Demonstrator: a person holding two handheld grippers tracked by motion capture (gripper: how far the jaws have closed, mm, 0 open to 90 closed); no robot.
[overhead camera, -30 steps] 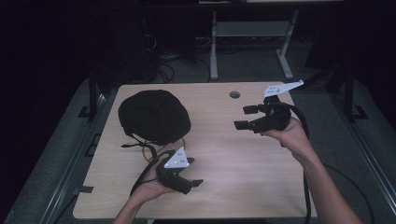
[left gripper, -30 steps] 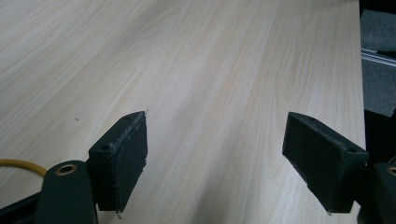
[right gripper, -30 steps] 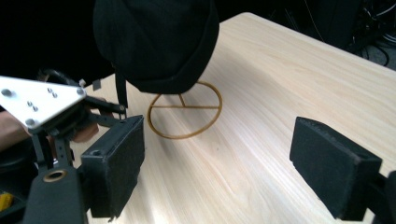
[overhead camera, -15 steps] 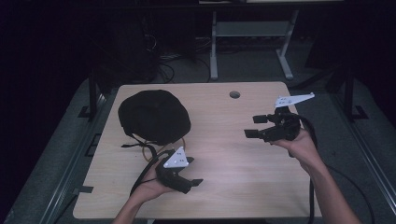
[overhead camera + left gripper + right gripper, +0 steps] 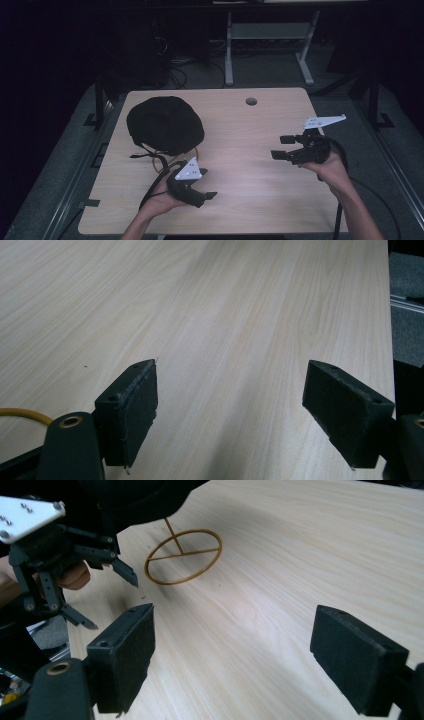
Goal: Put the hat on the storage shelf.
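Hovering: both tools agape, empty — likely poised before grasping.
Left tool (image 5: 200, 187): just beside black hat (image 5: 165, 125).
Right tool (image 5: 285, 148): well apart — faces hat.

A black, dome-shaped hat (image 5: 165, 125) is seen lying on the left half of the desk (image 5: 240, 130). A thin yellow wire ring (image 5: 183, 556), crossed by a straight bar, lies flat at its near edge, partly tucked beneath it.

Wooden table (image 5: 250, 150) is hogging most of the shot, with a cable hole (image 5: 251, 101) sitting at its 12 o'clock. A pale metal frame (image 5: 270, 35), probably a desk base, is standing beyond it, and cables (image 5: 175, 57) are tangling around 11.
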